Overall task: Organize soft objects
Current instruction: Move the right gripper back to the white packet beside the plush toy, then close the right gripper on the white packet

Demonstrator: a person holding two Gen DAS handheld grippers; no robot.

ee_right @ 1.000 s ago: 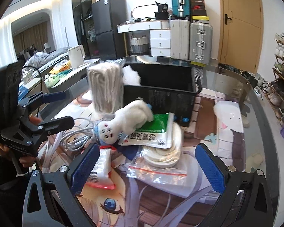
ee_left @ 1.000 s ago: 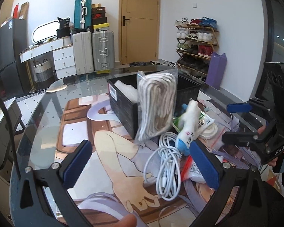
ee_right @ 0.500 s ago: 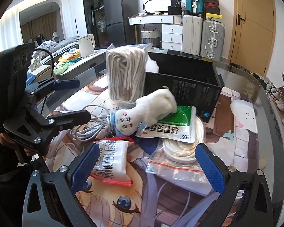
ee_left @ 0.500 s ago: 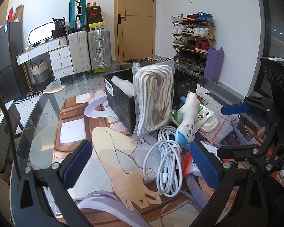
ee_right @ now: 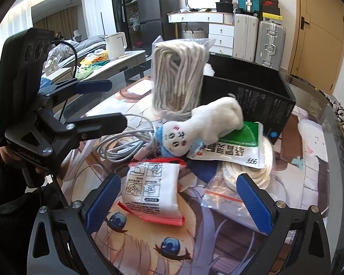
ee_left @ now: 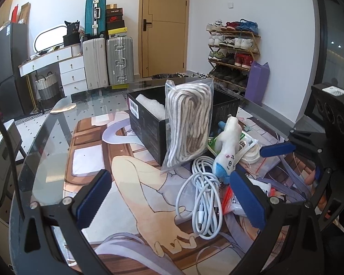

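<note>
The left claw (ee_left: 172, 197) is spread wide with nothing between its blue pads, hanging above the counter (ee_left: 57, 137) just before the coiled white cable (ee_left: 201, 197). The right claw (ee_right: 181, 199) is likewise spread and empty, its pads either side of a white packet (ee_right: 152, 189) printed with small instruction drawings and lying on a red-edged bag.

A clear bag of grey-white rope (ee_left: 188, 126) stands upright against the front of the black box (ee_left: 149, 128), which carries a white barcode label on its left end and fine white print on its long side, too small to read. A white plush toy (ee_right: 201, 128) with a blue collar and stitched face marks lies tilted across a green-and-white pouch (ee_right: 231, 149); the pouch bears bold red characters and the figures "999". Under the pouch sits a flat white coil (ee_right: 261, 169) in a zip bag. The counter's glass top covers an anime print.
</note>
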